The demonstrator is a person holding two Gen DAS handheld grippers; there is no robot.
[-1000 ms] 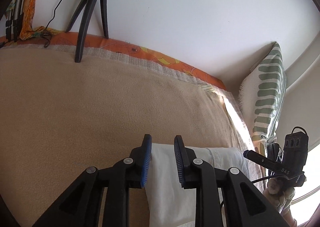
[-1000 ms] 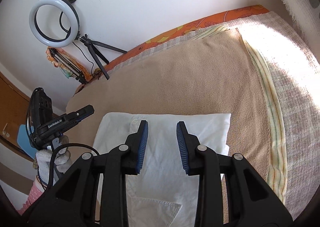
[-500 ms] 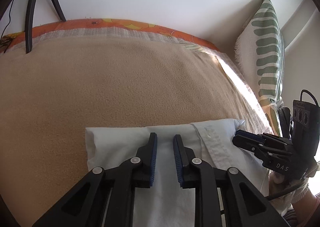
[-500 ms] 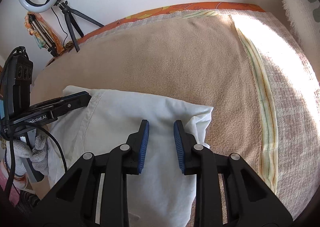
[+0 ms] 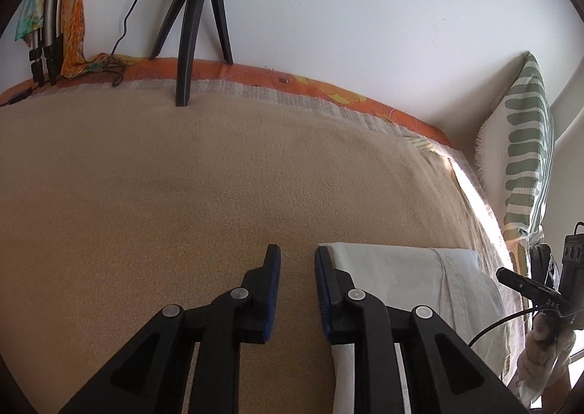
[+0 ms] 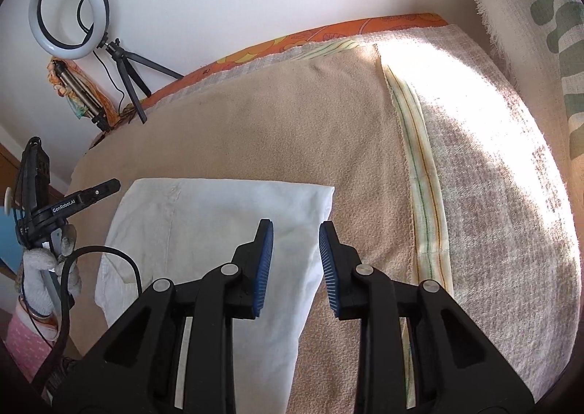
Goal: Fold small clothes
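A white folded garment [image 6: 215,231] lies flat on the tan blanket [image 6: 273,129]. In the left wrist view the garment [image 5: 408,279] is at the lower right. My left gripper [image 5: 297,270] is open and empty, its jaws straddling the garment's left edge above the blanket [image 5: 182,195]. My right gripper [image 6: 295,246] is open and empty, its jaws straddling the garment's right edge. Each gripper shows in the other's view: the right one [image 5: 525,286] at the far right, the left one [image 6: 87,195] at the far left.
A black tripod [image 5: 193,23] stands at the far edge of the bed by the white wall, with a ring light [image 6: 69,11] on it. A green-patterned pillow [image 5: 525,158] leans at the right. A sunlit woven cover [image 6: 492,158] lies to the right of the blanket.
Both grippers have opened wider and moved outward, the left to the garment's left edge, the right to its right edge. The garment now lies flat, its right corner no longer bunched.
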